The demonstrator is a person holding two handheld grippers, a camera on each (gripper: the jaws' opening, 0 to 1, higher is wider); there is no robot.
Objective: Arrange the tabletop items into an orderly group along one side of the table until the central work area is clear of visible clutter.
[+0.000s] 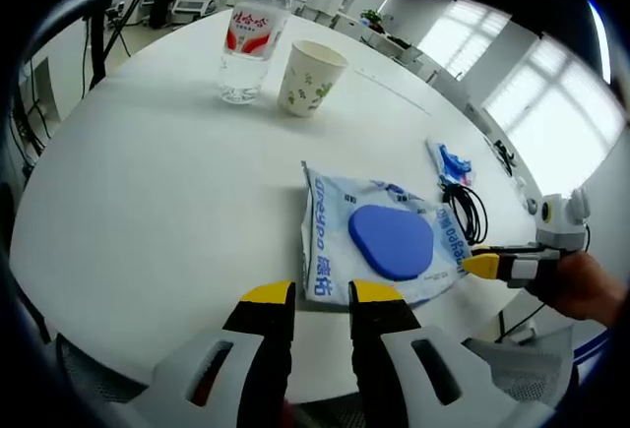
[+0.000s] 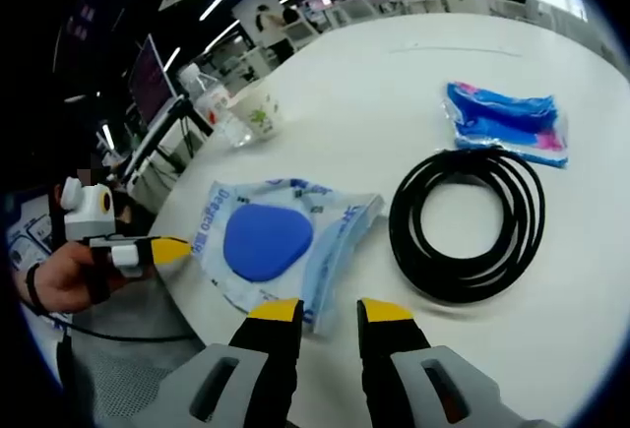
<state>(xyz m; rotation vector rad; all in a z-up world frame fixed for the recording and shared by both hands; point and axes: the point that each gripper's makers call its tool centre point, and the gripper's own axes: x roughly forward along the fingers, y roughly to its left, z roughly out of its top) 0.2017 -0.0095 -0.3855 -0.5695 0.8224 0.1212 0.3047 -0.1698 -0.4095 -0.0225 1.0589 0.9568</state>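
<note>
Yellow-tipped fingers of the left gripper (image 1: pixel 321 295) come up from six o'clock in the left gripper view, spread with a clear gap and nothing between them, hovering at the near edge of the white worktop (image 1: pixel 148 202). Just beyond their tips lies a crinkly plastic packet (image 1: pixel 330 241) with a blue pad (image 1: pixel 392 241) on it, right in the middle of the work area, so it looks like the piece being tackled. Over at three o'clock the right gripper (image 1: pixel 482 265) reaches in level with the worktop, a hand (image 1: pixel 583 288) wrapped round it, its yellow tip at the packet's far edge; whether it touches, I cannot tell. Behind the packet sits a coiled black cable (image 1: pixel 471 210), then a small blue pouch (image 1: pixel 451 164). Up at twelve o'clock a water bottle (image 1: pixel 252 39) and paper cup (image 1: pixel 309 78) stand upright, just beside each other, already looking grouped.

Switching to the right gripper view: its own fingers (image 2: pixel 326 312) rise from six o'clock, also parted and empty, tips just short of the packet's (image 2: pixel 285 236) corner. The cable (image 2: pixel 468 223) coils at two o'clock, the pouch (image 2: pixel 507 121) beyond it. At nine o'clock the left gripper (image 2: pixel 169 248) comes in low and flat, hand (image 2: pixel 59 275) behind it, pointing at the packet's opposite side. My read: both approach from opposite sides to shift the packet towards the bottle (image 2: pixel 212 103) and cup (image 2: pixel 258 111).
</note>
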